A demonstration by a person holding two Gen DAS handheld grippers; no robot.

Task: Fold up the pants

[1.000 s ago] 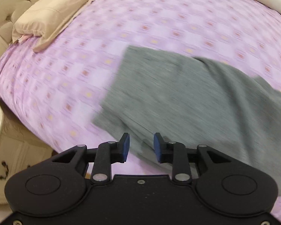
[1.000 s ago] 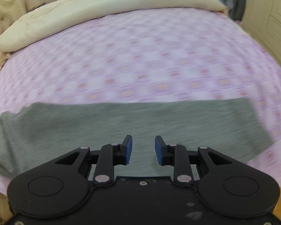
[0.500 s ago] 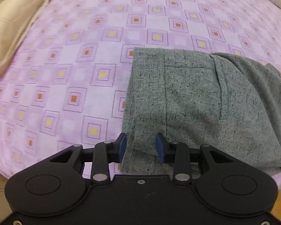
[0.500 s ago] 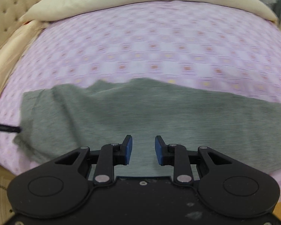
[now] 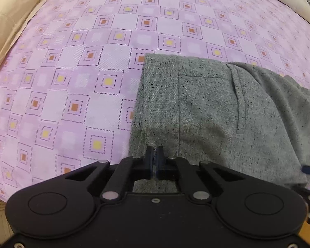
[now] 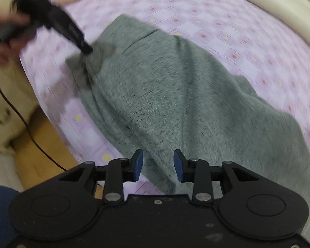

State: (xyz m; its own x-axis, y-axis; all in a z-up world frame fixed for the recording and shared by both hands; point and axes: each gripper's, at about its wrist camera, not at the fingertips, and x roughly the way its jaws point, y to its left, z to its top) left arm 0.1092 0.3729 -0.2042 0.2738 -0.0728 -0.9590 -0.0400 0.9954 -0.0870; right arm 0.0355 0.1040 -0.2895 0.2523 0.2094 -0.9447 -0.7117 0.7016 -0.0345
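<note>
My left gripper (image 5: 154, 155) is clamped on the near edge of the grey pants (image 5: 217, 113), right at the waistband (image 5: 159, 95). Jaws are together with a pinch of fabric bunched between the pads. From my right wrist camera the left gripper (image 6: 86, 50) shows at upper left, blurred, with my left hand (image 6: 4, 31) on its handle, biting a puckered corner of the pants (image 6: 175, 95).

My right gripper (image 6: 158, 163) is spread and opening wider. It hangs over the near edge of the pants; cloth shows in the gap between the blue pads (image 6: 138, 162), but they don't press on it. No grip there.

The pants lie flat on the purple bedsheet (image 5: 82, 62) with its squares pattern. Waistband end sits to the left in the left view, hip pocket (image 5: 237, 103) visible, and the rest runs off right. In the right view they stretch diagonally from upper left to lower right, near the bed's edge.

Beige pillow (image 5: 8, 20) at upper left, cream bedding (image 6: 279, 6) along the far side. A black cable (image 6: 20, 113) trails down past the bed's side. The right view is motion-blurred, so fine detail is poor.
</note>
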